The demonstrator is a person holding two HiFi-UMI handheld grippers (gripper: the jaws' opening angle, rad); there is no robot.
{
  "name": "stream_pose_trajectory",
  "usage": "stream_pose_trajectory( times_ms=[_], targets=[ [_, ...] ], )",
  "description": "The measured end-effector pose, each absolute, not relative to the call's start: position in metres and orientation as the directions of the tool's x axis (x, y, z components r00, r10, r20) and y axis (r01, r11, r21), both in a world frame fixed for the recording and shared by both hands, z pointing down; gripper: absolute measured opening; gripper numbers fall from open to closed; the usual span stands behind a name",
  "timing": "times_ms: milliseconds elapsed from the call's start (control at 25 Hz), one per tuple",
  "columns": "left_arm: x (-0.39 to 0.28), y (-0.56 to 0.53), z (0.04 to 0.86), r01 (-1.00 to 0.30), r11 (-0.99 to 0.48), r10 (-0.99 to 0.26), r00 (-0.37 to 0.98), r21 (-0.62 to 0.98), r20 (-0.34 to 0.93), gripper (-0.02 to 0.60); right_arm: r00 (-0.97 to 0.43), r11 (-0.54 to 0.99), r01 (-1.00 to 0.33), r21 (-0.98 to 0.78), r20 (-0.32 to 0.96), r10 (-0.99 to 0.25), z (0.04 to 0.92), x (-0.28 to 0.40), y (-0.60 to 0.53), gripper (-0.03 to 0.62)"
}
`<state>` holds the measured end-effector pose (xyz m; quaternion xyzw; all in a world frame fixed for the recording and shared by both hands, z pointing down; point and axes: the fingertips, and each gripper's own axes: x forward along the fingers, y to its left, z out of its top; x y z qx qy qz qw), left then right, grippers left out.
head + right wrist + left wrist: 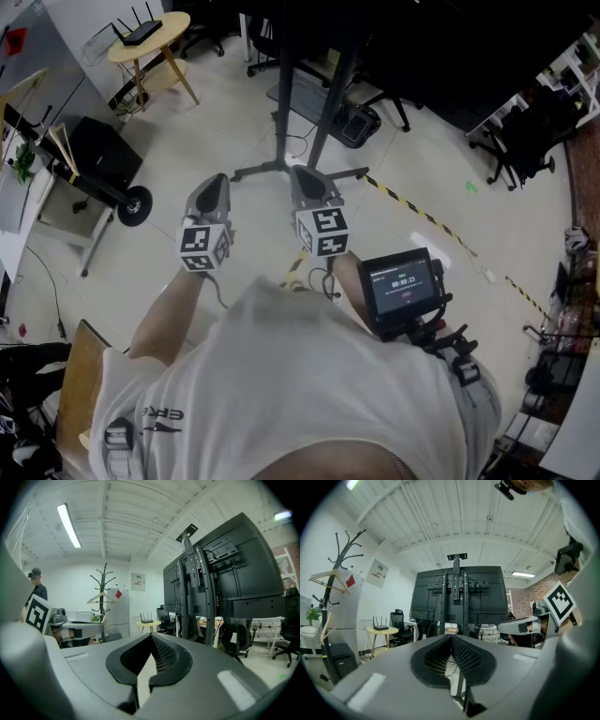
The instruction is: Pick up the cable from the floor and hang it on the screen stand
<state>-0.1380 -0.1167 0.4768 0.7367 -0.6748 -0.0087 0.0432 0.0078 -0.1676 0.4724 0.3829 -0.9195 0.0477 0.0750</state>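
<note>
In the head view my two grippers are held side by side at chest height, above the floor. Both are shut with nothing between the jaws: the left gripper [214, 181] [451, 637] and the right gripper [302, 174] [151, 637]. The black screen stand [281, 94] rises just ahead of them, its base legs [272, 170] spread on the pale floor. It fills the middle of the left gripper view [457, 597] and the right side of the right gripper view [201, 588]. A dark cable [325, 277] lies looped on the floor below the right gripper, partly hidden by my body.
Yellow-black tape [422, 216] runs across the floor to the right. A round wooden table [148, 42] holding a router stands far left, with a black box on a wheeled cart [103, 155] nearer. Office chairs [525, 141] stand at right. A person [35, 585] stands by a coat rack [104, 592].
</note>
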Motion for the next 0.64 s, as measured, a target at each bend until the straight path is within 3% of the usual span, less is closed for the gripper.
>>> stream_pose_trajectory(
  times_ms=[640],
  targets=[
    [-0.135, -0.1187, 0.4733, -0.993, -0.085, -0.996, 0.088, 0.08, 0.03, 0.003, -0.699, 0.705, -0.709, -0.026, 0.161, -0.697, 0.468, 0.0066, -0.1687, 0.011]
  ],
)
